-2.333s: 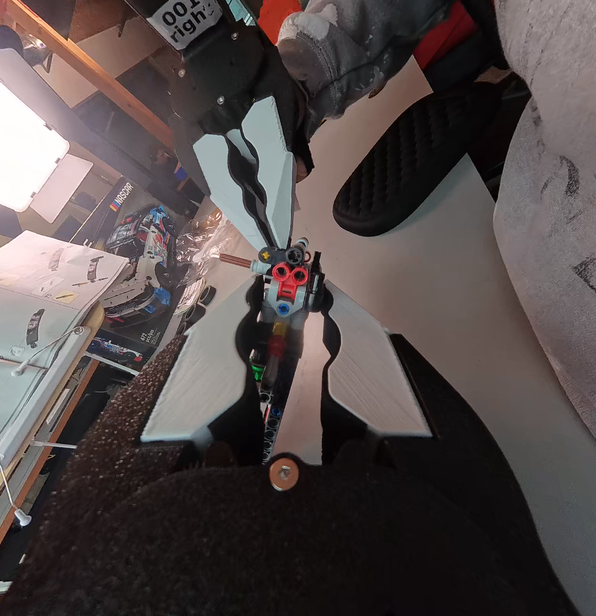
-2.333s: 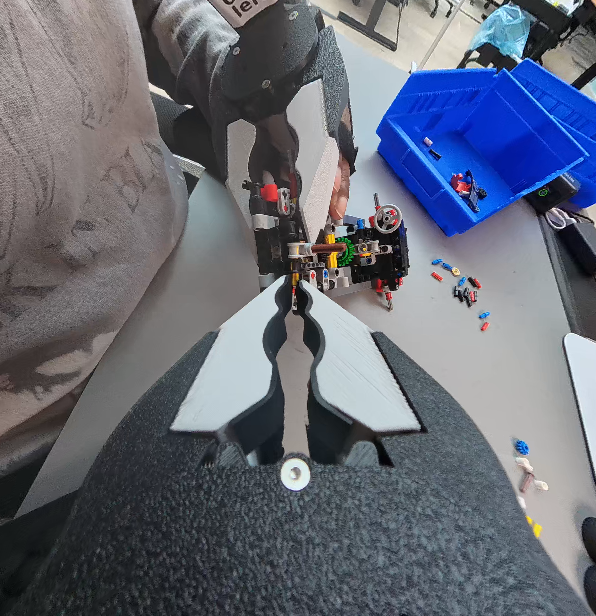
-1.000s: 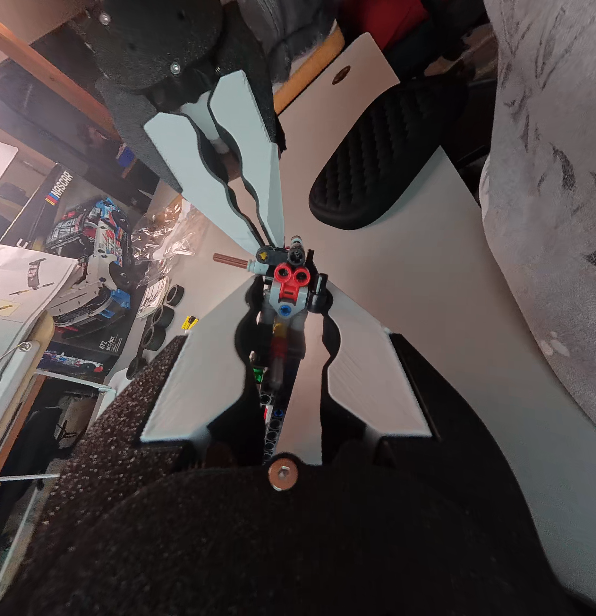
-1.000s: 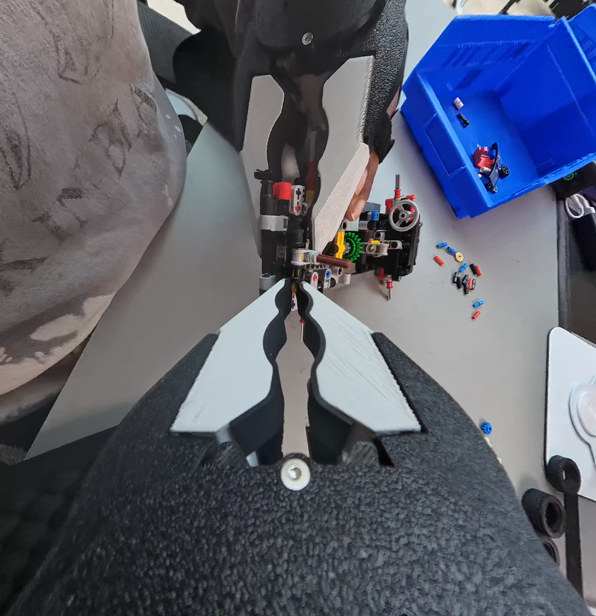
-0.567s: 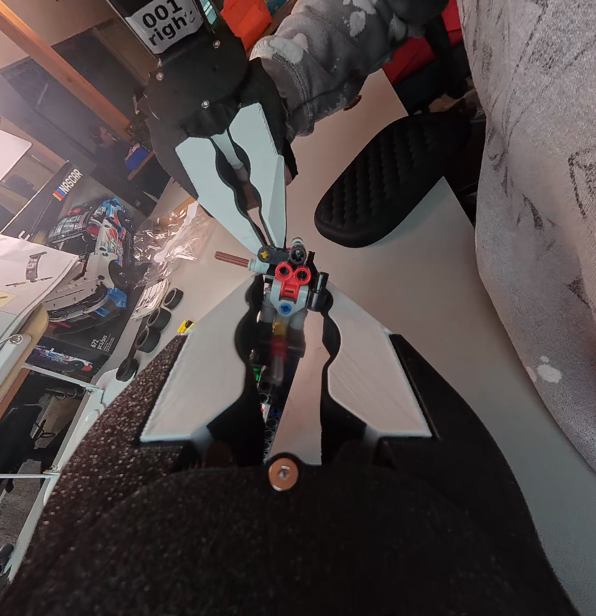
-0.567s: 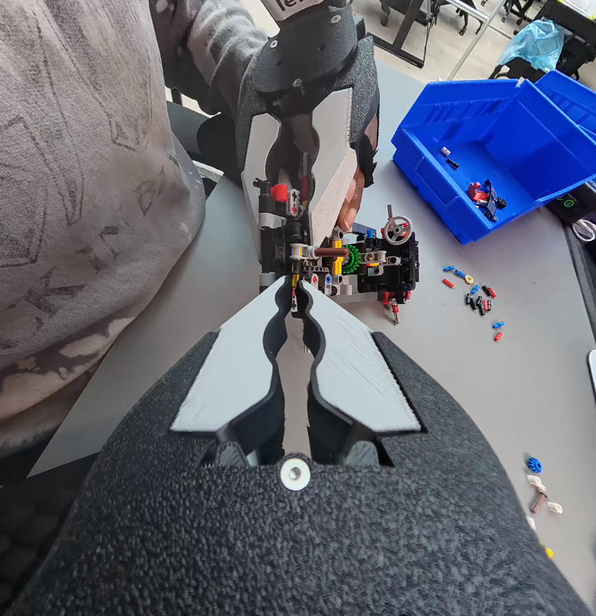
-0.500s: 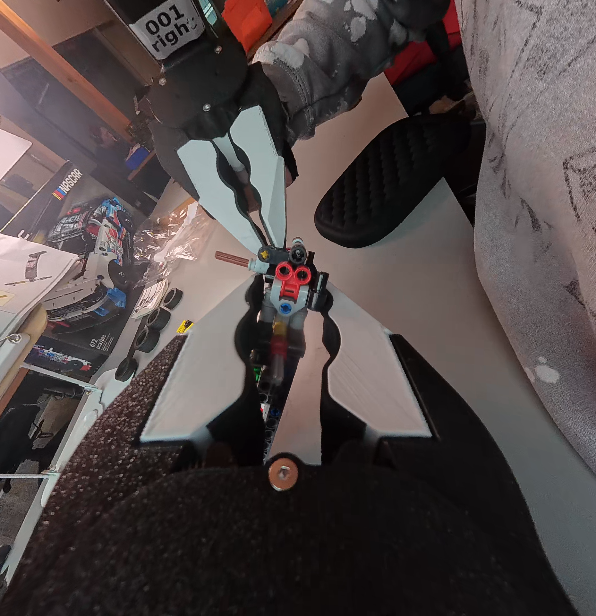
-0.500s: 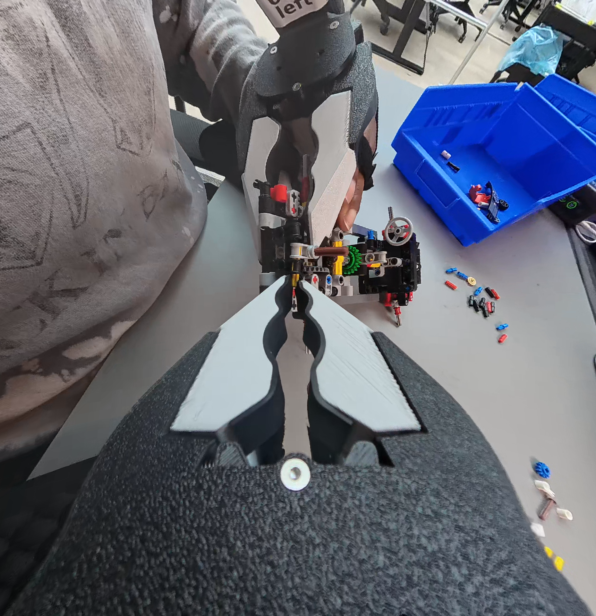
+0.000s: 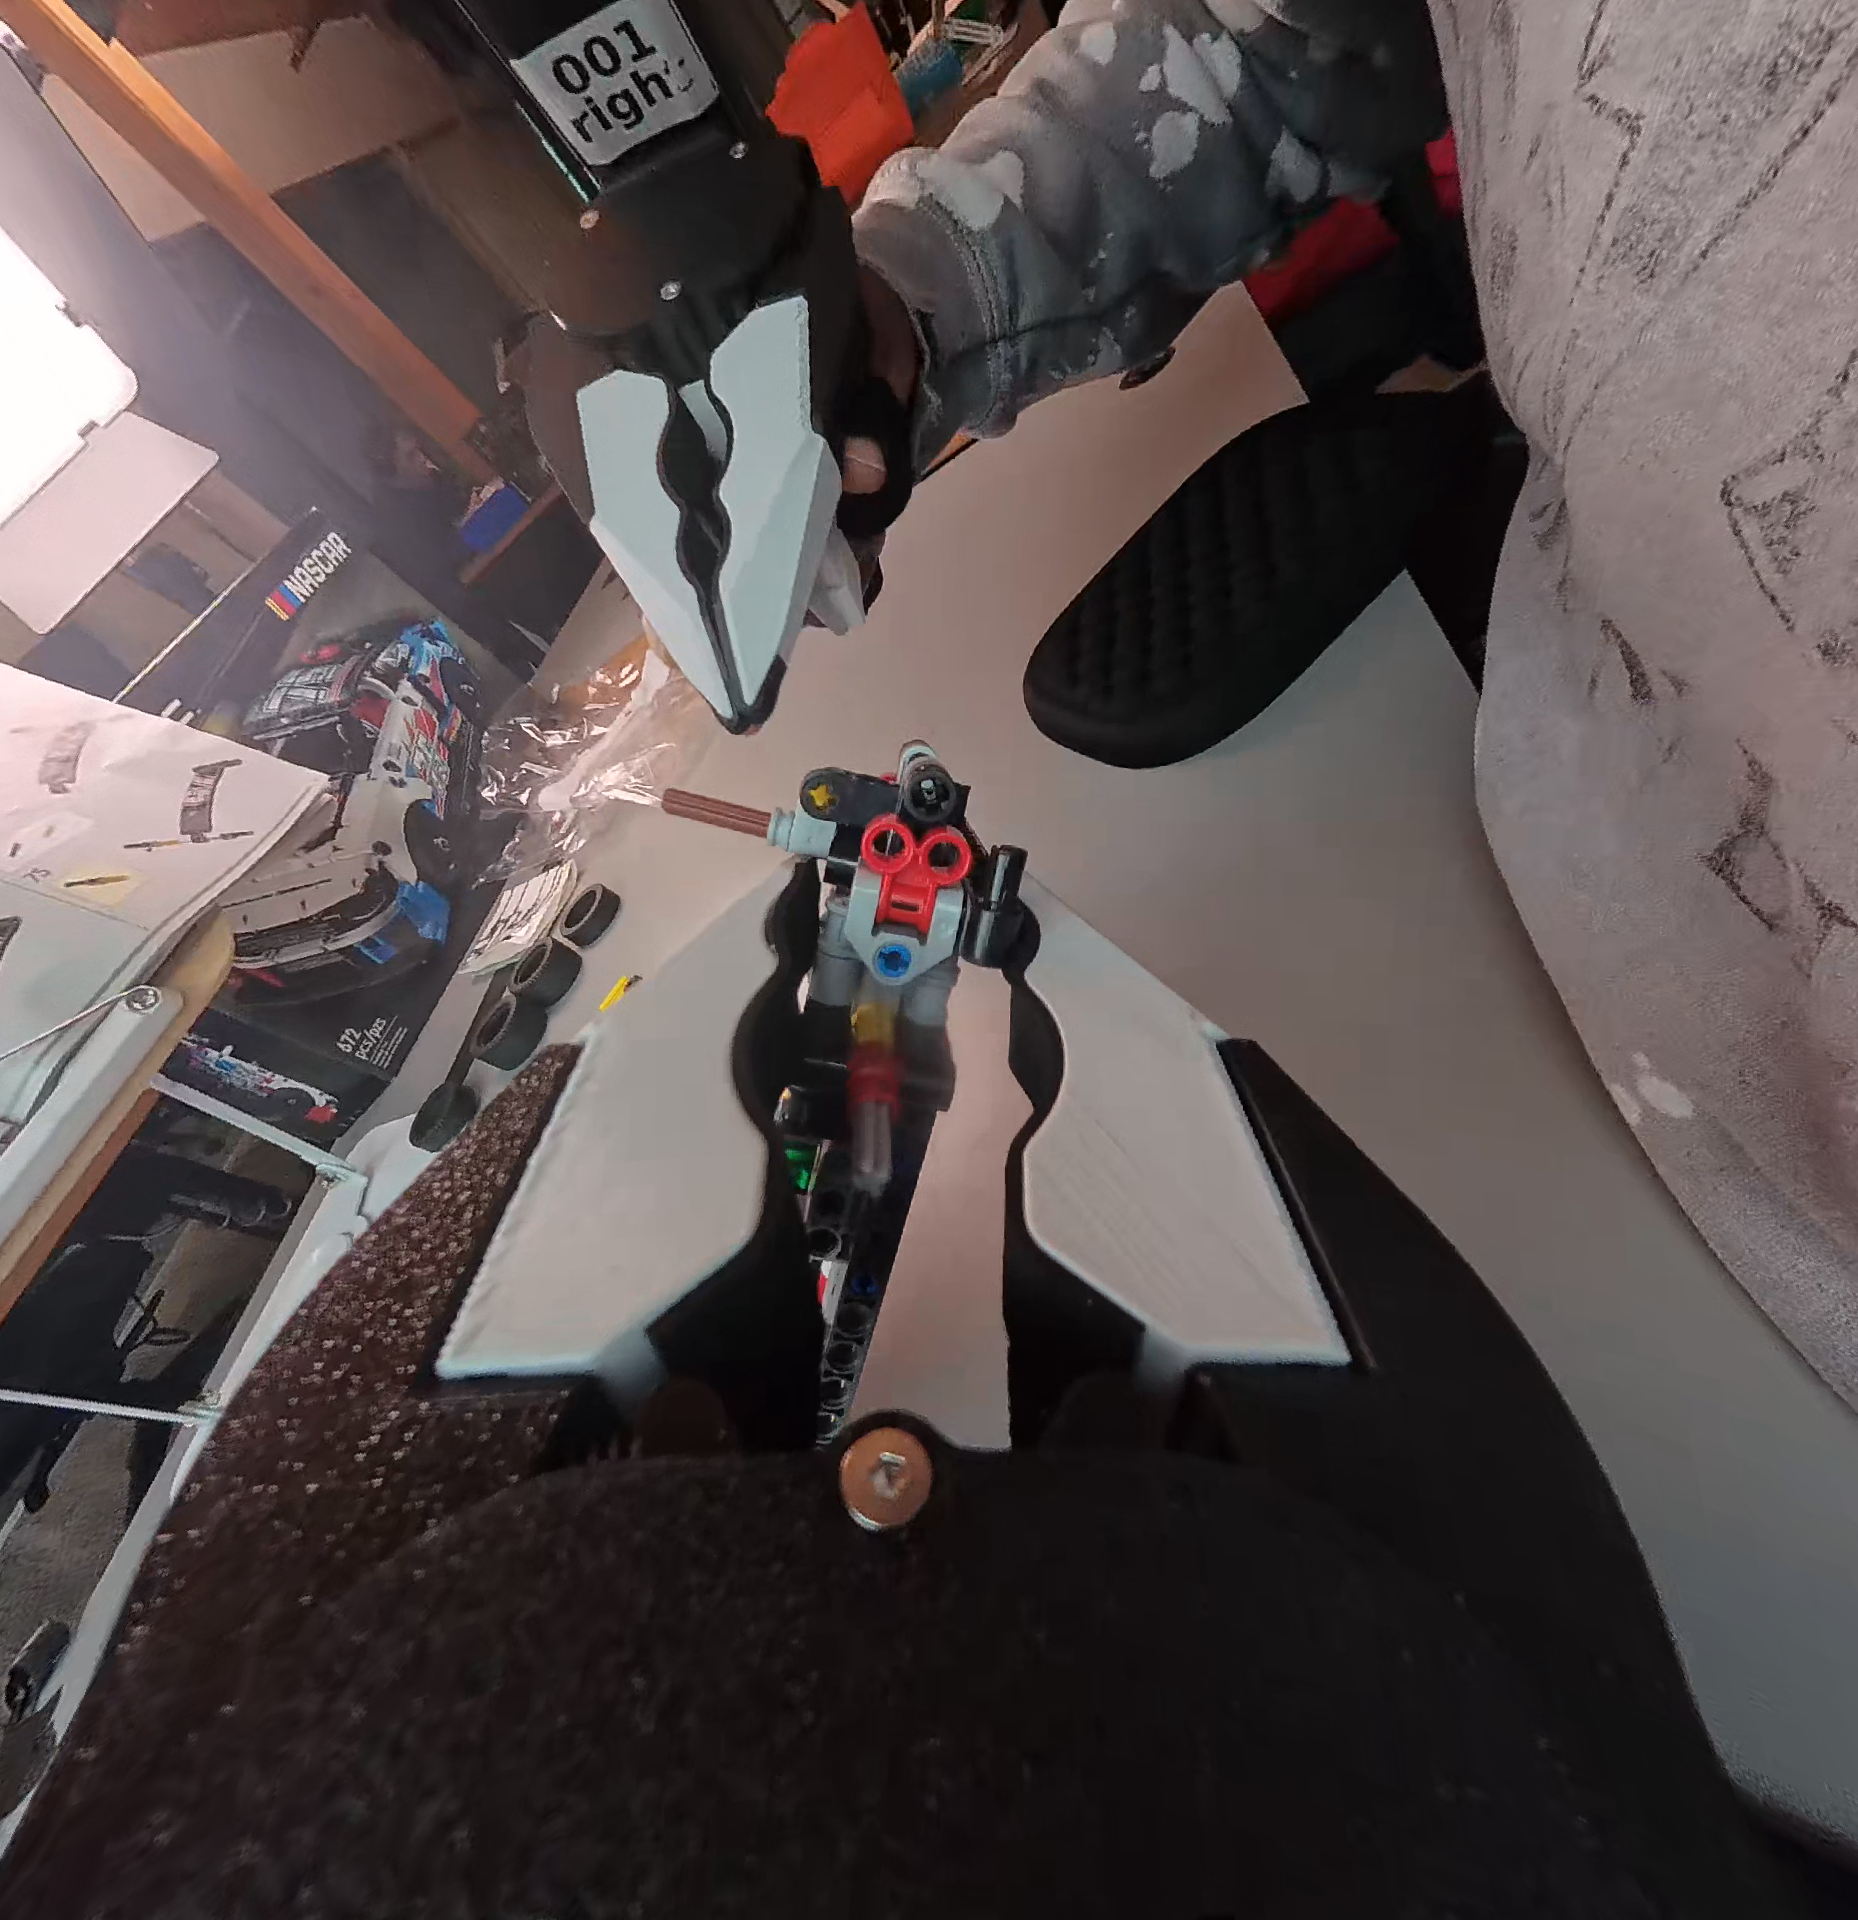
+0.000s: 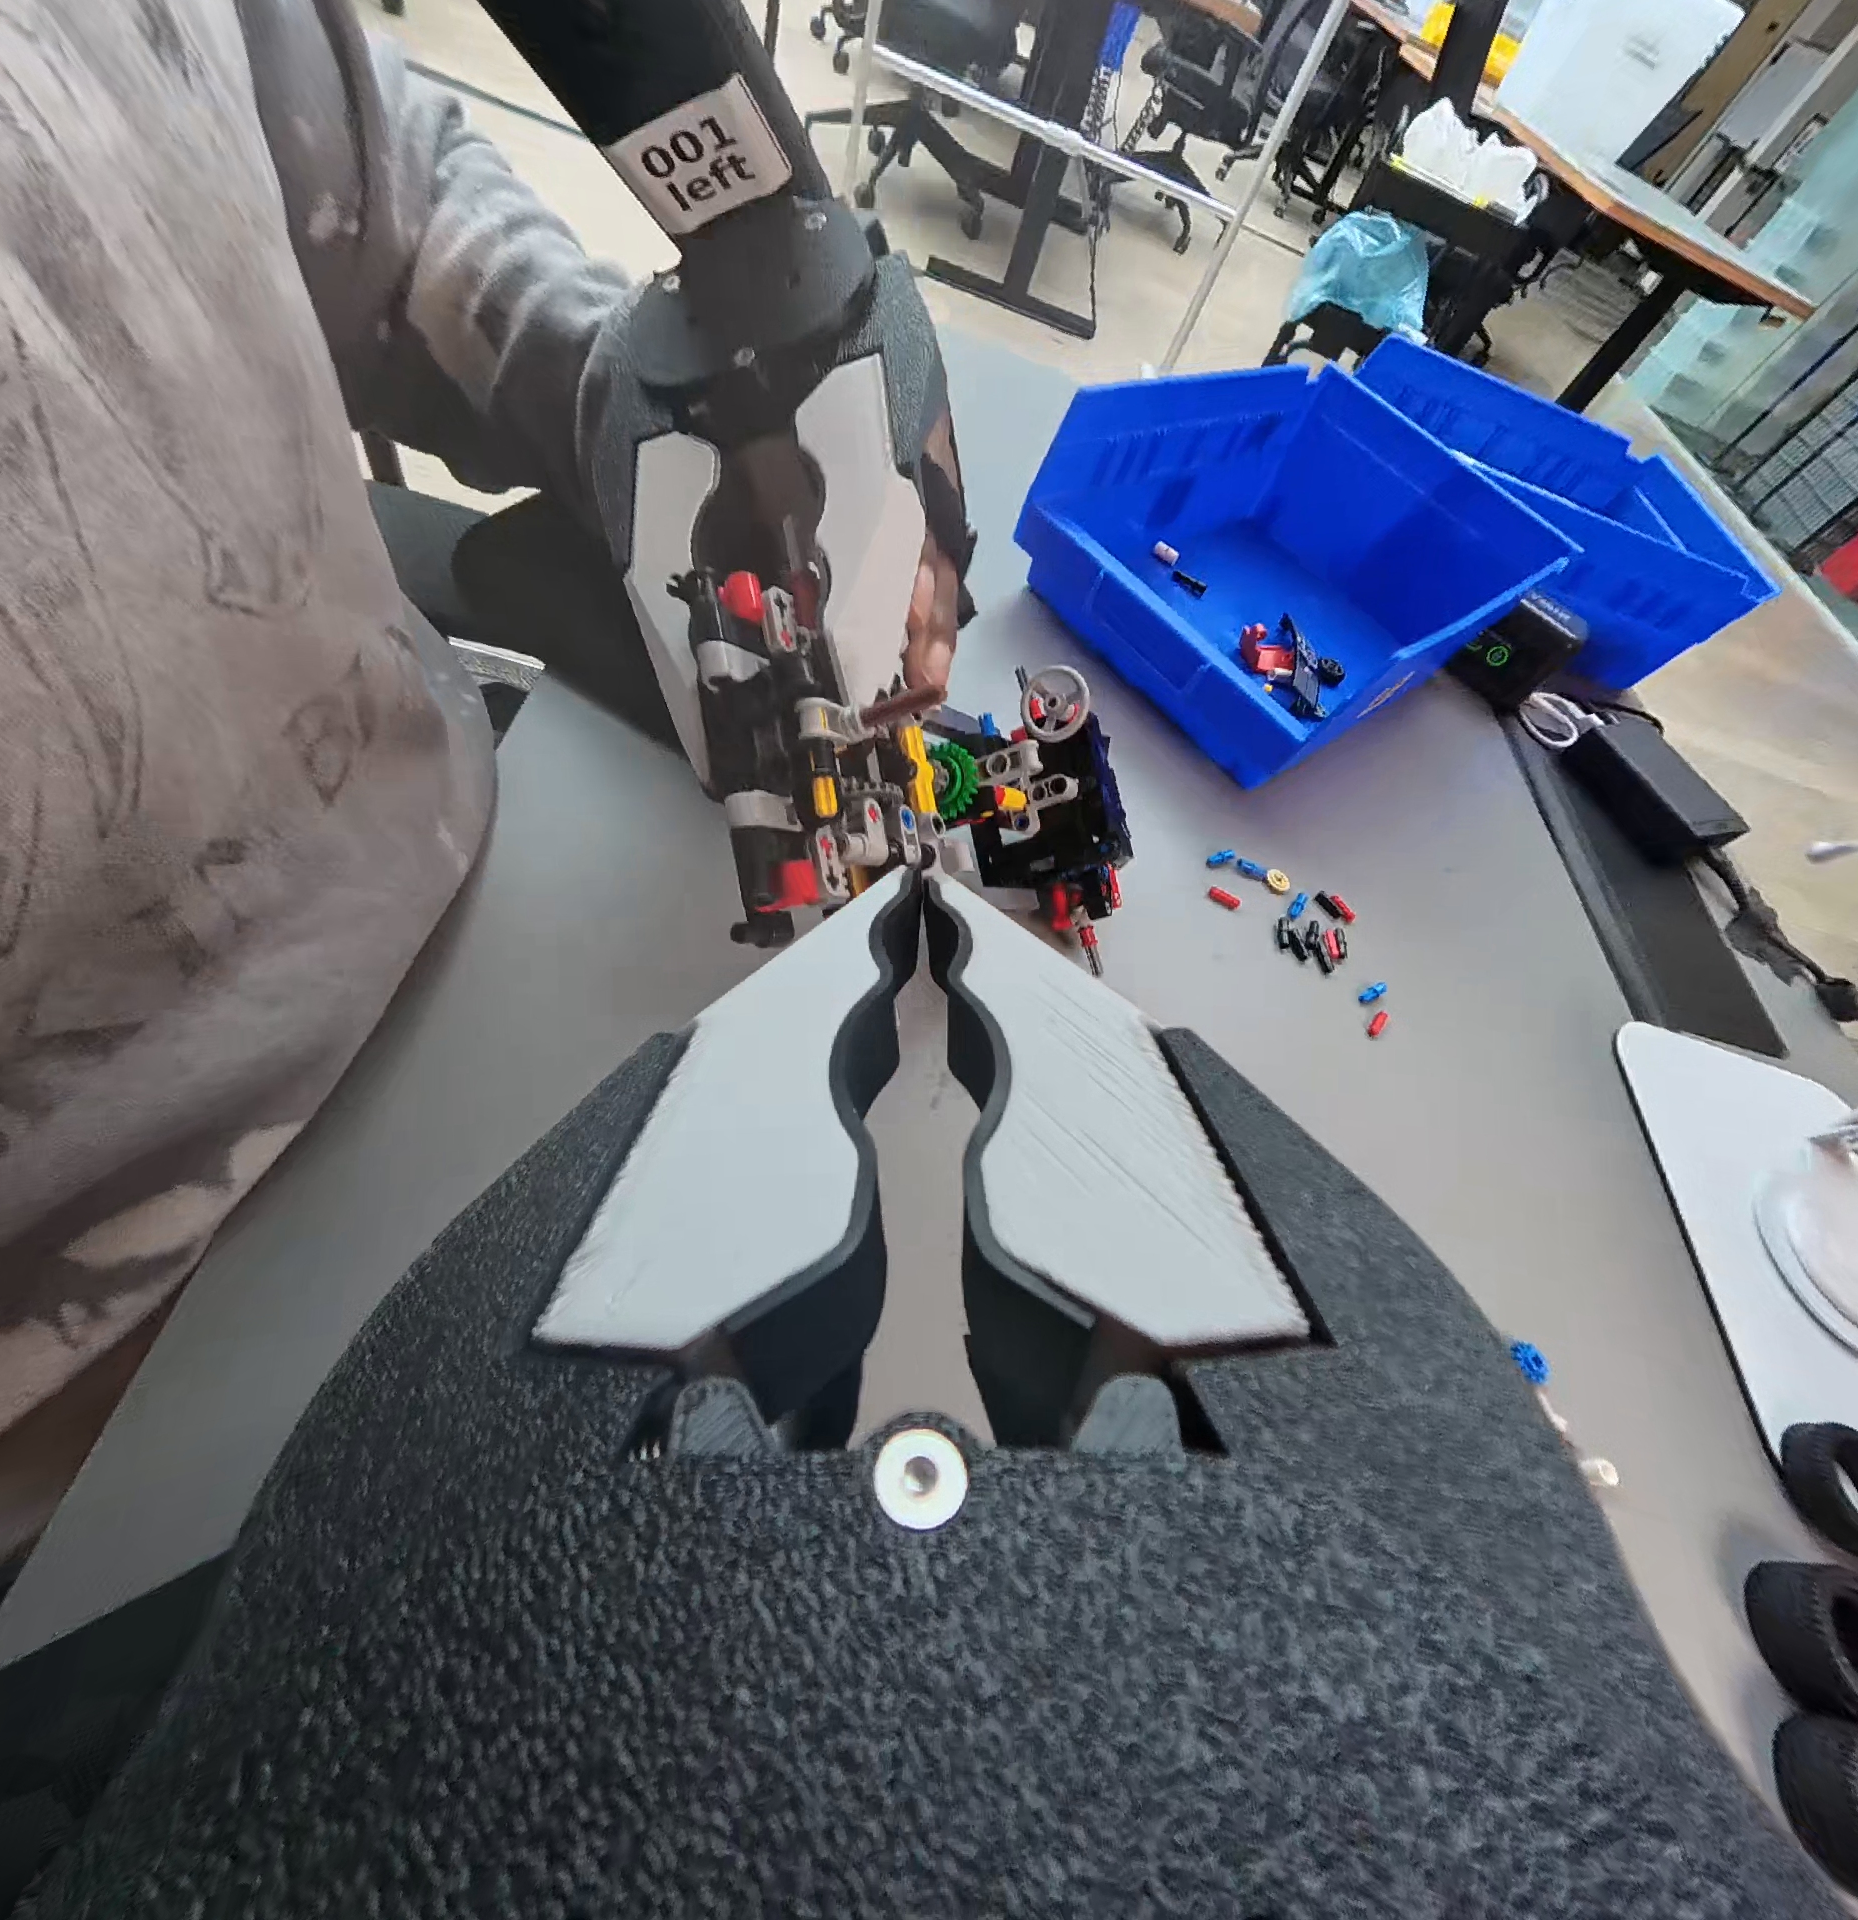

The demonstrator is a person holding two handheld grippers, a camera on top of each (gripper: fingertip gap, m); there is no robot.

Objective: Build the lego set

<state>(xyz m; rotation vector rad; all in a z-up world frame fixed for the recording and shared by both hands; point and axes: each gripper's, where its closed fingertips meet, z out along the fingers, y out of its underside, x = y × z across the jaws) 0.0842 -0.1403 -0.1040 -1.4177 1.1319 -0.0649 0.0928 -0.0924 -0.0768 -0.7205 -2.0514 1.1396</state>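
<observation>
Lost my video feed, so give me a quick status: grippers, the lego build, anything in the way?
Left gripper shut on lego assembly, held above the table. Right gripper shut, empty, tips just short of the build. Loose pins lie clear to the side.

An open office or lab used as a workbench: beyond the grey table [image 10: 1424, 831] stand rows of desks [image 10: 1590, 197] and wheeled office chairs [image 10: 935, 104]. On the table are blue parts bins [image 10: 1320, 540], loose tyres [image 10: 1829, 1621], an instruction booklet [image 9: 83, 821] and a kit box [image 9: 322, 831].
</observation>
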